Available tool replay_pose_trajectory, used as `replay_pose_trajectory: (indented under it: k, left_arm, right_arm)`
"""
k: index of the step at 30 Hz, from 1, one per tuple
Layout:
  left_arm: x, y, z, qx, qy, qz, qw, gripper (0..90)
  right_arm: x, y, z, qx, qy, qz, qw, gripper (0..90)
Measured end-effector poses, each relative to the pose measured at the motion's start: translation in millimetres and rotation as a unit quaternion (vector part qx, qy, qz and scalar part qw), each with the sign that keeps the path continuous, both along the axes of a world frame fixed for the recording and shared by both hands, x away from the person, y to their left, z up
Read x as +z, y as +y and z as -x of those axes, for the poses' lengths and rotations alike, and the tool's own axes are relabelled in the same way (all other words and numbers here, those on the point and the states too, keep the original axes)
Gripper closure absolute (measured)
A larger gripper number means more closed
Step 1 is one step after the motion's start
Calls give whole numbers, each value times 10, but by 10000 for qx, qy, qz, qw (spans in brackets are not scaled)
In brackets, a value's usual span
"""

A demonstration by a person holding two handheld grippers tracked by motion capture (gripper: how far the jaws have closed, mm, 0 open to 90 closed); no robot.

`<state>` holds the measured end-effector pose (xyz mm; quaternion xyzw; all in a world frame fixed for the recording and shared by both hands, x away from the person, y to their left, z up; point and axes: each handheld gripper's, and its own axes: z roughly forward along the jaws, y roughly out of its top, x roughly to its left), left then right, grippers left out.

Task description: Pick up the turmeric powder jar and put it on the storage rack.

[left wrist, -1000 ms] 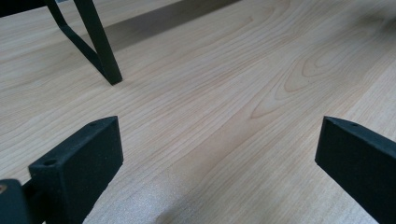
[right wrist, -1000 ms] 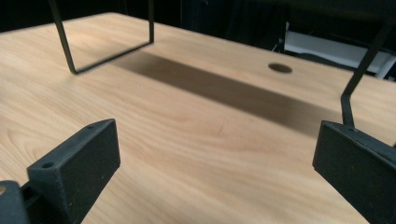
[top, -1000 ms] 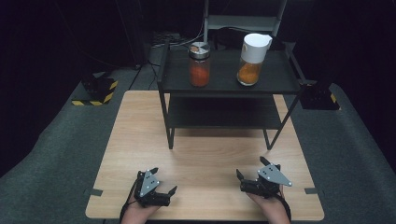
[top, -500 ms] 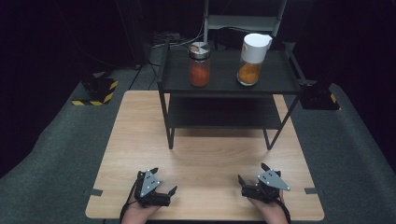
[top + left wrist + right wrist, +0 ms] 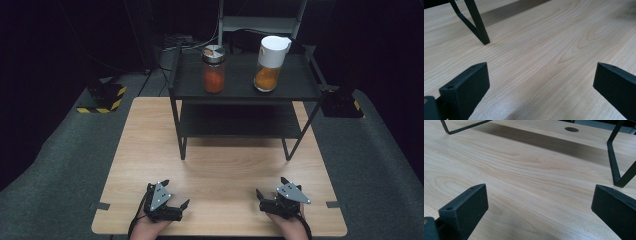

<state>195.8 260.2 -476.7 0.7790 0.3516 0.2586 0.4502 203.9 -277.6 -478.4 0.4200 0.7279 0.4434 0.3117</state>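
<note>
- While both hands are resting at the near counter [image 5: 220,165] edge, the left gripper [image 5: 172,196] and right gripper [image 5: 272,189] are holding their jaws wide apart, empty.
- Nothing is being handled yet; all work is remaining.
- Farther off, the red-filled jar [image 5: 214,69] and white-lidded jar [image 5: 269,64] are standing untouched, well apart, atop the black shelf [image 5: 240,91].
</note>
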Motion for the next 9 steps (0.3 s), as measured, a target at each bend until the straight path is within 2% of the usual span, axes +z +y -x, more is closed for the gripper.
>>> replay_pose_trajectory:
  k: [9]
  left_arm:
    - [10,-3,-10,52,65,19,10000,9]
  right_arm:
    - [-24,-13,32,-14,-81,-48,10000,0]
